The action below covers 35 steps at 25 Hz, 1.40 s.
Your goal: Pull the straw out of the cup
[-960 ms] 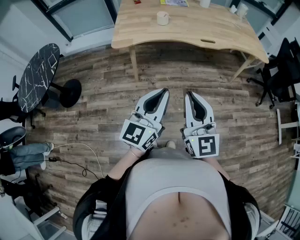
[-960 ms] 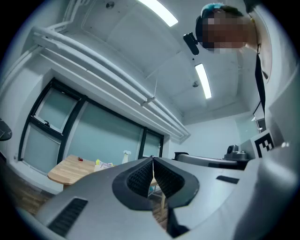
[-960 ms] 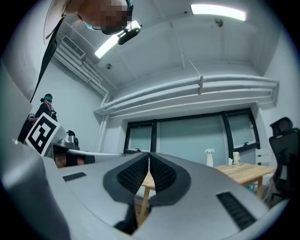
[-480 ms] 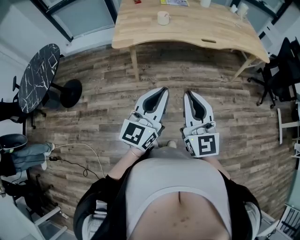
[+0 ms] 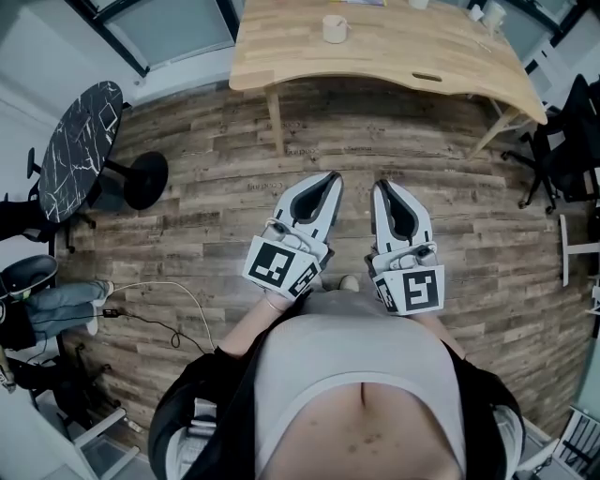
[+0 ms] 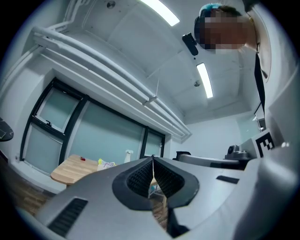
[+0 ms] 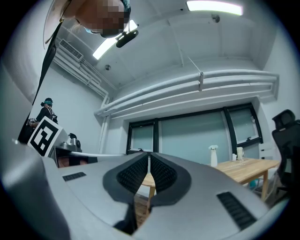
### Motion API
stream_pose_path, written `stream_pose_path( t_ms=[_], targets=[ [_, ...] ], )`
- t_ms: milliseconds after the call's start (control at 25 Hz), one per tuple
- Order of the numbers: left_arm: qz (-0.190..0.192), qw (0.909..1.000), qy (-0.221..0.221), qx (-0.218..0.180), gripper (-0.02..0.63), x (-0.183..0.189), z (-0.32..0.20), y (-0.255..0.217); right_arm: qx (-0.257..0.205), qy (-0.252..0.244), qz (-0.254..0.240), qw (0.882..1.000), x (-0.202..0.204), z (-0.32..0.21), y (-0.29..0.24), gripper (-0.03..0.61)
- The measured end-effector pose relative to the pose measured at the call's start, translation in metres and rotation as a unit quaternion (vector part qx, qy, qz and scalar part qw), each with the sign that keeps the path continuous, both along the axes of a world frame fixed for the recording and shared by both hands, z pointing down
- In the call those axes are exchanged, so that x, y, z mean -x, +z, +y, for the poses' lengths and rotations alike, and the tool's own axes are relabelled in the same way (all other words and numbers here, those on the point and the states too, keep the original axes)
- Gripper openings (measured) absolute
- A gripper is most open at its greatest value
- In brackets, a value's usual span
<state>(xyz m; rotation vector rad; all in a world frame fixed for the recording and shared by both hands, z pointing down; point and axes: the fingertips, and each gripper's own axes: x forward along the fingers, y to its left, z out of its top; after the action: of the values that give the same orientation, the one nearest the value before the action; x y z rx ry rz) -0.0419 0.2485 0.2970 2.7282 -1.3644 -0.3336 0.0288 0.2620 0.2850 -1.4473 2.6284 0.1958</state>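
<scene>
A pale cup (image 5: 334, 28) stands on the wooden table (image 5: 422, 56) at the far side of the room; no straw can be made out at this distance. My left gripper (image 5: 332, 178) and right gripper (image 5: 381, 187) are held side by side in front of the person's body, over the wood floor, well short of the table. Both are shut with nothing between the pads. In the left gripper view the left gripper (image 6: 153, 159) has its jaws meeting, with the table (image 6: 70, 169) beyond at the left. The right gripper (image 7: 149, 154) shows the same, with the table (image 7: 246, 168) at the right.
A round black marble-top table (image 5: 80, 150) on a black base stands at the left. A cable (image 5: 169, 305) lies on the floor near a person's leg (image 5: 61, 305). Black chairs (image 5: 572, 131) are at the right. White items (image 5: 491, 16) sit at the table's far right; a spray bottle (image 7: 213, 156) stands there.
The head view has shifted a little: the table and cup sit slightly nearer the top edge. Both grippers stay shut, side by side.
</scene>
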Motion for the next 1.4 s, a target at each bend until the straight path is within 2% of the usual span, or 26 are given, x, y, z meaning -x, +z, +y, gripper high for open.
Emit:
stream_pose_path(
  t_ms=[280, 720, 880, 1120, 1400],
  targets=[
    [-0.002, 0.9999, 0.012, 0.002, 0.011, 0.014, -0.002, 0.005, 0.008, 0.005, -0.005, 1.000, 0.017, -0.001, 0.006, 0.037],
    [0.005, 0.9994, 0.034, 0.004, 0.011, 0.042, 0.000, 0.013, 0.012, 0.040, -0.013, 0.999, 0.038, 0.005, 0.015, 0.037],
    [0.015, 0.9988, 0.043, 0.019, 0.011, 0.043, -0.004, 0.023, 0.020, 0.051, -0.008, 0.998, 0.038, 0.005, 0.019, 0.037],
    [0.017, 0.9983, 0.053, 0.020, 0.011, 0.036, -0.014, 0.024, 0.024, 0.060, -0.008, 0.998, 0.033, -0.004, 0.020, 0.037],
    [0.011, 0.9991, 0.039, 0.013, 0.011, 0.038, -0.042, 0.024, 0.021, 0.048, -0.009, 0.999, 0.033, -0.033, 0.023, 0.037]
  ],
)
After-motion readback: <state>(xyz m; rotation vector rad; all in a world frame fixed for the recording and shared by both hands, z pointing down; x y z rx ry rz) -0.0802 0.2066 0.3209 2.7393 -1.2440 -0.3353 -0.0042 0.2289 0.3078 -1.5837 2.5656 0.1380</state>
